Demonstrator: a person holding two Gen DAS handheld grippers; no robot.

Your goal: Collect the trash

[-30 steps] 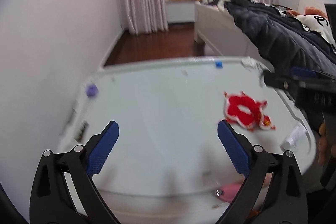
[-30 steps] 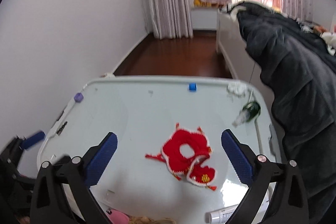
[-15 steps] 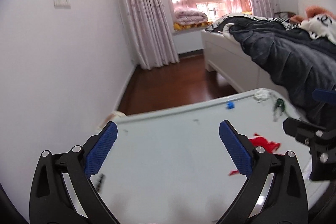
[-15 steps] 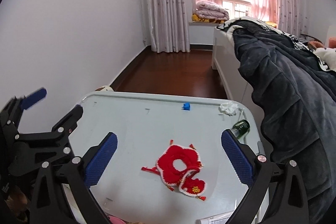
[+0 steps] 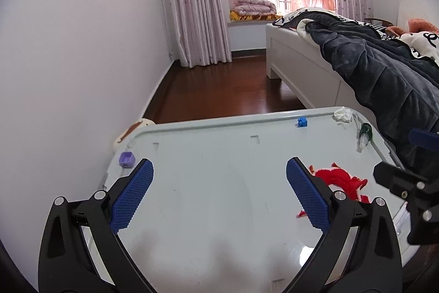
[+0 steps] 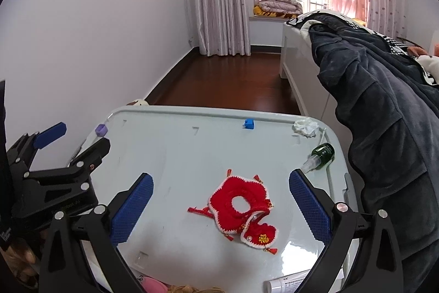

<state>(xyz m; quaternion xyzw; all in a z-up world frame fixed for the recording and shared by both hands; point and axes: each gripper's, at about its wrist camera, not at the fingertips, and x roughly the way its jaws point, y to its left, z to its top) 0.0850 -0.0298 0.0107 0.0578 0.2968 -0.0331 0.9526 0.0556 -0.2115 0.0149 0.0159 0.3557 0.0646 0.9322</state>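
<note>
Right wrist view: right gripper [image 6: 221, 206] gaped wide, empty, above the red knitted collar [image 6: 241, 213] on the table [image 6: 175, 155]. Beyond the collar, crumpled tissue [image 6: 306, 127] sat at the far corner. Left gripper [image 5: 219, 199] also released, holding nothing.

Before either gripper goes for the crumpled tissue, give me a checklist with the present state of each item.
1. Right gripper jaws open and empty: ok.
2. Left gripper jaws open and empty: ok.
3. Crumpled tissue in view, at the far right corner of the white lid: ok.
4. Tissue free of other things: cannot tell; a thin stick lies right beside it, and the green bottle is close by.
5. Straight path from the right gripper: not ok; the red knitted piece lies between its jaws and the corner.
6. A bin or bag for the trash in view: not ok, none shows.
</note>
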